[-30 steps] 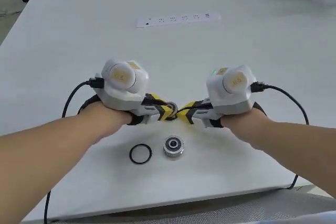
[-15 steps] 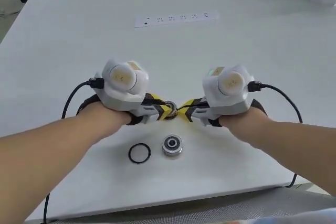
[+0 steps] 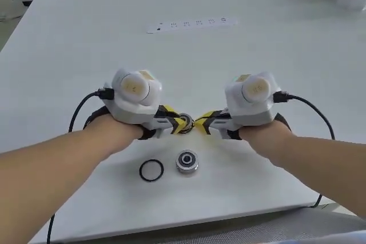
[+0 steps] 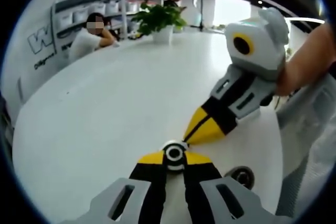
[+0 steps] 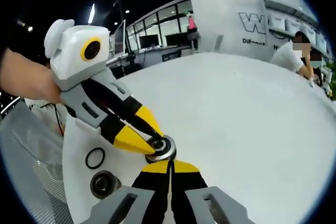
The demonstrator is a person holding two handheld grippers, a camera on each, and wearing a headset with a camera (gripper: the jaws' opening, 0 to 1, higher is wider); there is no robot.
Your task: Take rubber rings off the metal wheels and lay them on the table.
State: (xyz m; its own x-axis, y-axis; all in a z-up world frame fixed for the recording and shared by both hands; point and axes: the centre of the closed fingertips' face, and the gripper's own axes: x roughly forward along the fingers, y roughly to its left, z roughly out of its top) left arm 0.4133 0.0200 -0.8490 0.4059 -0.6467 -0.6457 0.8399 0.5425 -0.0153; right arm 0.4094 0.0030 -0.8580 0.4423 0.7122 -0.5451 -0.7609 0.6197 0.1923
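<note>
Small rigid metal wheel (image 5: 161, 148) clamped above the white bench (image 3: 257, 38) in the left claw (image 4: 174, 157); the right claw (image 5: 169, 165), tips closed, meets its rim, where the soft black rubber ring (image 5: 156, 157) should peel.

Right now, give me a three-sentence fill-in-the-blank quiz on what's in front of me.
1. The left gripper is shut on a ____.
2. The ring on the table is ____ in colour.
3. In the head view, the ring lies to the ____ of the loose wheel.
Missing words: wheel; black; left.
</note>
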